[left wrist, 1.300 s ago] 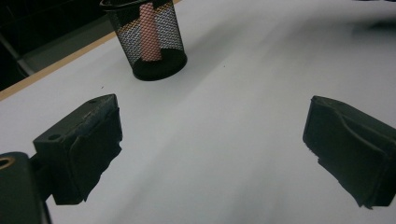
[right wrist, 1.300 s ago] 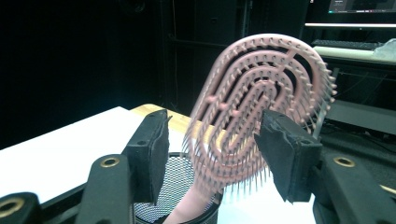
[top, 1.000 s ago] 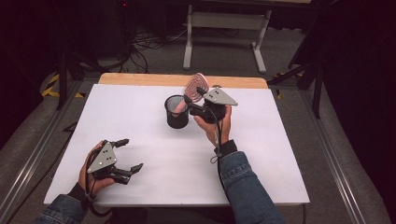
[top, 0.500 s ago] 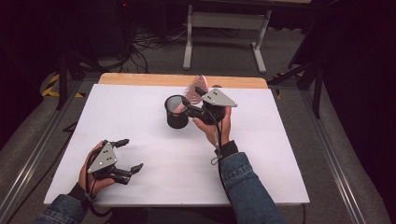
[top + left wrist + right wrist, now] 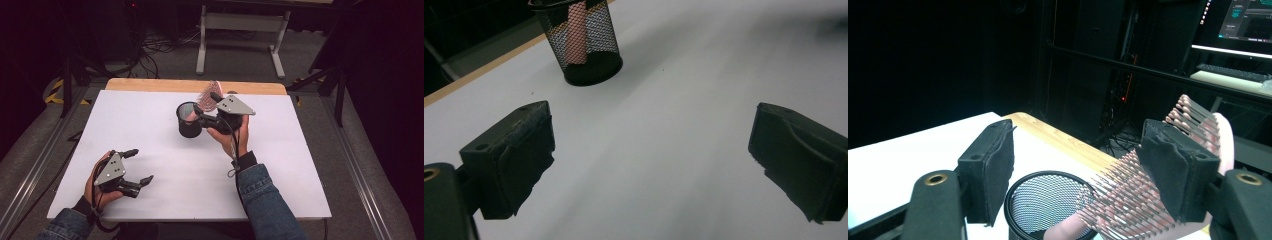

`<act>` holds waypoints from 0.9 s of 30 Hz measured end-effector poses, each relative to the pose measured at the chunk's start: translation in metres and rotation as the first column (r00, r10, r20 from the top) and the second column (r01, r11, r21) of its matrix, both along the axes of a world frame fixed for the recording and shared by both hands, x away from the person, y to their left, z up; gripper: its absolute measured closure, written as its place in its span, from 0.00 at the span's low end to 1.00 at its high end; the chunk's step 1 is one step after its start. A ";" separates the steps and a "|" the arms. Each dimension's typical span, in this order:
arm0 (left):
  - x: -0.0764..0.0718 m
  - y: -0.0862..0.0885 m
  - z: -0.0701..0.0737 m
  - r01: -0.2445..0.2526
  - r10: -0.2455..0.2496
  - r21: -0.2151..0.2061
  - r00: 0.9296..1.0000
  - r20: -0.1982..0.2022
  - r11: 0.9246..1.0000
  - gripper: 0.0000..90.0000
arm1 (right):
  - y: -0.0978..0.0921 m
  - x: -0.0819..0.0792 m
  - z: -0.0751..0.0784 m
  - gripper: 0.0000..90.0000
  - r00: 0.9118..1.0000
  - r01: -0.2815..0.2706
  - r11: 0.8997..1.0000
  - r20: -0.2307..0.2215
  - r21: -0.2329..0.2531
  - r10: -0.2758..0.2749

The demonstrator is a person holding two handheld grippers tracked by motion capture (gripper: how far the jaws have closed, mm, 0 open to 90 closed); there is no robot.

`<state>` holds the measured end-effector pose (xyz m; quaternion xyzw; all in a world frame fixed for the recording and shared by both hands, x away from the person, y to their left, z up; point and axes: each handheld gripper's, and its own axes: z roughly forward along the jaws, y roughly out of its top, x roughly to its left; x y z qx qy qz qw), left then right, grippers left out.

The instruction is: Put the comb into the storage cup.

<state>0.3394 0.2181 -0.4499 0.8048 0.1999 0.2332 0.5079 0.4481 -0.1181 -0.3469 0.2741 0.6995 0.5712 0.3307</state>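
A pink plastic hairbrush with rows of bristles (image 5: 207, 98) stands handle-down in the black wire-mesh cup (image 5: 188, 120) near the table's far edge, its head leaning out over the rim against one pad of the right gripper (image 5: 205, 106), whose jaws stand wide apart around the cup's mouth. To finish cleanly, that gripper should likely back away gently so the bristles do not snag the pad and tip the light cup. The left gripper (image 5: 138, 166) rests wide open on the white tabletop (image 5: 280, 150), well apart, obstructing nothing.
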 end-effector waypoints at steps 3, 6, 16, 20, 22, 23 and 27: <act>0.000 0.000 0.000 0.000 0.000 0.001 1.000 0.001 1.000 0.06 | 0.000 -0.002 0.002 0.32 1.000 0.000 1.000 0.006 -0.008 0.000; 0.000 0.000 0.000 0.001 -0.001 0.002 1.000 0.000 1.000 0.06 | 0.002 -0.005 0.003 0.29 1.000 0.005 1.000 0.018 -0.025 -0.005; 0.000 0.000 0.000 0.001 -0.001 0.003 1.000 0.001 1.000 0.06 | 0.006 -0.013 0.004 0.18 0.999 0.020 0.998 0.030 -0.063 -0.018; 0.000 0.000 0.000 0.001 -0.001 0.003 1.000 0.001 1.000 0.06 | 0.006 -0.016 0.004 0.11 0.999 0.014 0.997 0.037 -0.071 -0.011; 0.000 0.000 0.000 0.001 -0.001 0.004 1.000 0.000 1.000 0.06 | 0.006 -0.018 0.004 0.08 0.999 0.009 0.998 0.037 -0.069 -0.007; 0.000 0.000 0.000 0.001 -0.001 0.006 1.000 -0.001 1.000 0.06 | 0.006 -0.019 0.004 0.07 0.999 0.010 0.997 0.038 -0.072 -0.007; 0.000 -0.001 0.000 0.000 0.000 0.003 1.000 0.001 1.000 0.06 | 0.004 -0.023 0.003 0.04 0.999 0.012 0.998 0.044 -0.068 -0.009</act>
